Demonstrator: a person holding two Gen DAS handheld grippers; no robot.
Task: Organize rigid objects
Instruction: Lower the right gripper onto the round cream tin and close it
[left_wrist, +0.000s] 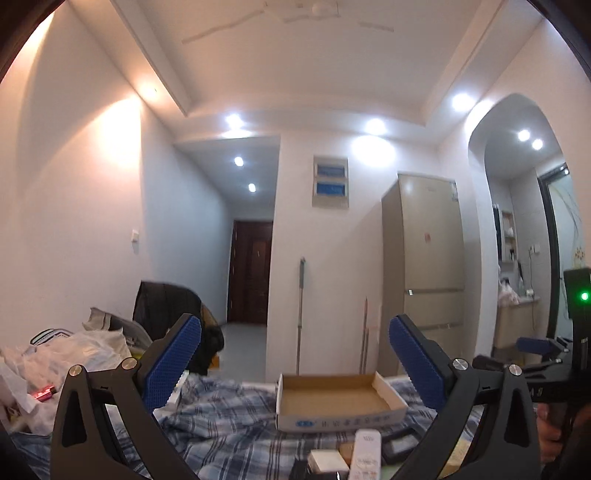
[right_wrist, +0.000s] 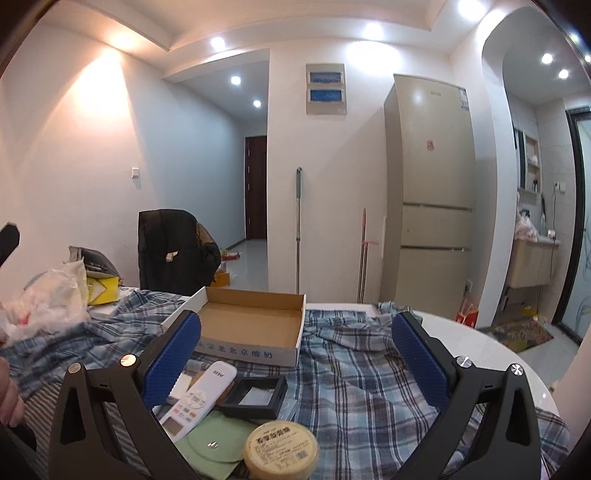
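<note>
Both tools agape and empty above cluttered plaid cloth.
Risk: snagging loose cloth while grabbing remote control near cardboard box, dragging round tin along.

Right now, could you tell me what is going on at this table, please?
A person holds a two-finger tool in each hand above a table covered with a blue plaid cloth. Both the left tool and the right tool are open and hold nothing. An open, empty cardboard box lies ahead; a white remote control, a black square frame and a round yellow-lidded tin lie on the cloth before it.
</note>
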